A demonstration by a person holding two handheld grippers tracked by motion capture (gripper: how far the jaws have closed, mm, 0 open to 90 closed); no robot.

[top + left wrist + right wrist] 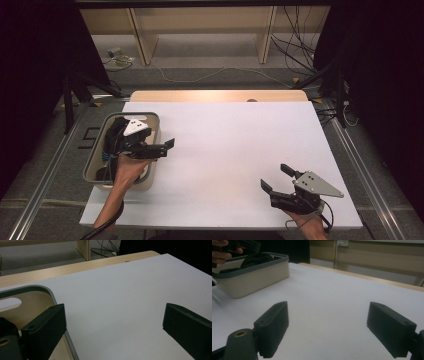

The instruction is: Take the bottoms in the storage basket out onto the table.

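My left gripper (159, 146) hangs over the bin (156, 118) at the table's left edge, its jaws spread wide with nothing between them. In the high view I see my left hand (131, 166) wrapped round its handle above the bin, and the grey plate on top tilts toward the far side. The left gripper view gives what the high view cannot: one jaw stands over the bin's grey rim (53, 298) and cream inner wall, the other over the bare white sheet (120, 302), so the gripper straddles the bin's right rim.

My right gripper (276, 179) sits near the front right corner of the table (215, 96), well apart from the bin, jaws also wide apart and empty. Its own view looks low across the sheet (329, 297) and shows the bin's (254, 277) outer side, cream with a grey rim, which the high view hardly shows.

Inside the bin lies something dark (257, 258). From the right gripper view it looks like a rounded black mass rising just to the rim; in the high view my left gripper covers most of it, and I think I see a bit of blue at the near left side, though the dim picture leaves that unsure. I cannot tell what the dark thing is.
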